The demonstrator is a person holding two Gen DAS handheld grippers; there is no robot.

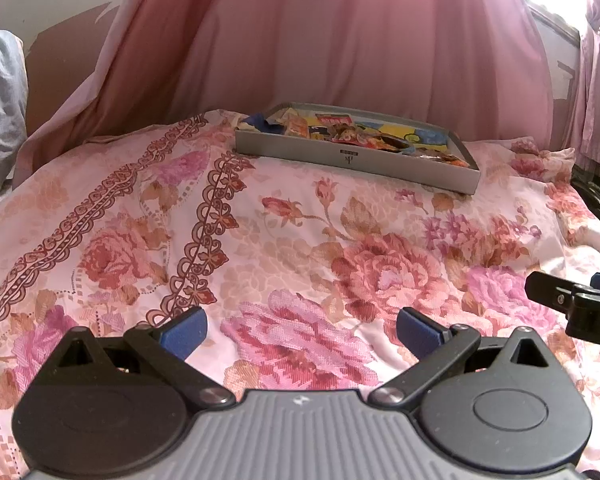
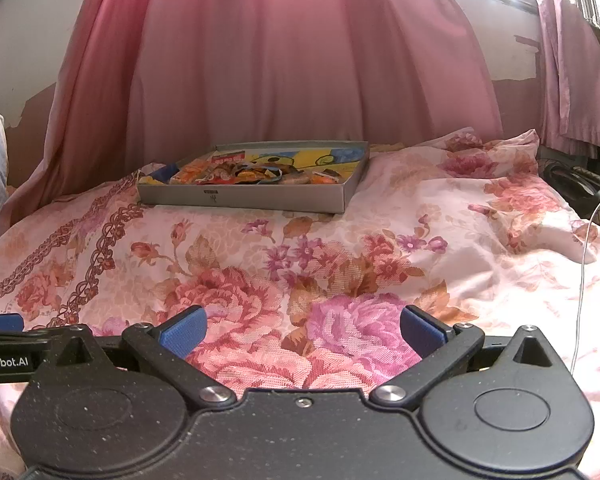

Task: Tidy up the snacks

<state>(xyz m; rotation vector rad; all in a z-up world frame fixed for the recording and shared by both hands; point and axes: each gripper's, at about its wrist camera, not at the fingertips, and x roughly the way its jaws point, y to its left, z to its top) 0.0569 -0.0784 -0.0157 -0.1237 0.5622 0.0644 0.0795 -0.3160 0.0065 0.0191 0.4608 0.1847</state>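
Note:
A shallow grey box (image 1: pixel 352 156) (image 2: pixel 244 196) stands on the far side of a floral bedsheet. It holds several colourful snack packets (image 1: pixel 352 132) (image 2: pixel 256 172). My left gripper (image 1: pixel 302 332) is open and empty, low over the sheet and well short of the box. My right gripper (image 2: pixel 303 330) is also open and empty, beside the left one. The right gripper's finger shows at the right edge of the left wrist view (image 1: pixel 548 290). The left gripper's side shows at the left edge of the right wrist view (image 2: pixel 4 344).
The floral sheet (image 1: pixel 260 248) (image 2: pixel 380 248) covers the whole surface. A pink curtain (image 1: pixel 320 40) (image 2: pixel 300 60) hangs behind the box. A grey cloth bundle (image 1: pixel 0 100) sits at far left. Dark objects and a thin white cable (image 2: pixel 580 280) lie at the right edge.

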